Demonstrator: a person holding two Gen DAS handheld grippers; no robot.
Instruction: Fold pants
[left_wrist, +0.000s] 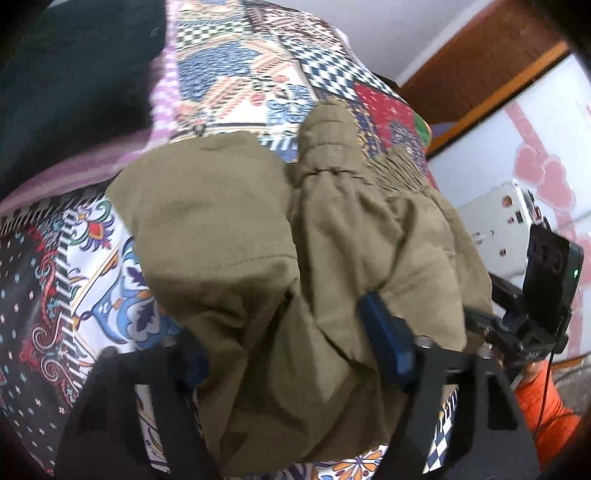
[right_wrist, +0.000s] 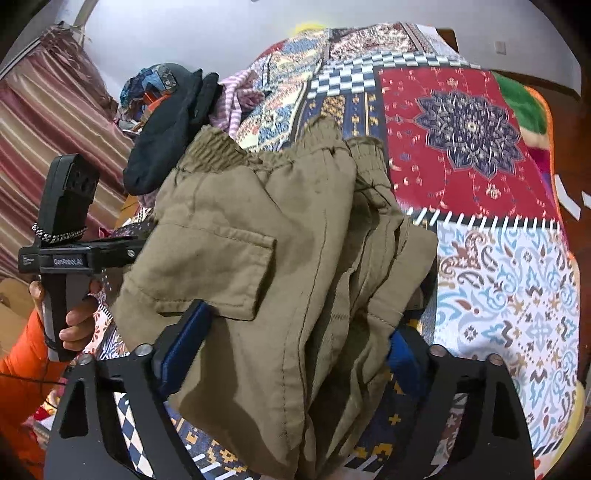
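While bunched pants (left_wrist: 288, 258) fill each claw, both clamp cloth

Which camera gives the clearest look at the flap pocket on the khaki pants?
The right wrist view: the flap pocket faces the lens, flat and sharp, on the pants. In the left wrist view the pants show only bunched folds and waistband; no pocket is visible.

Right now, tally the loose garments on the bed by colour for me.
Khaki: 1, the pants, held by the left gripper and right gripper
Black: 1, a black garment
Pink-and-white striped: 1, a striped cloth
Total: 3; the pile behind may hide more.
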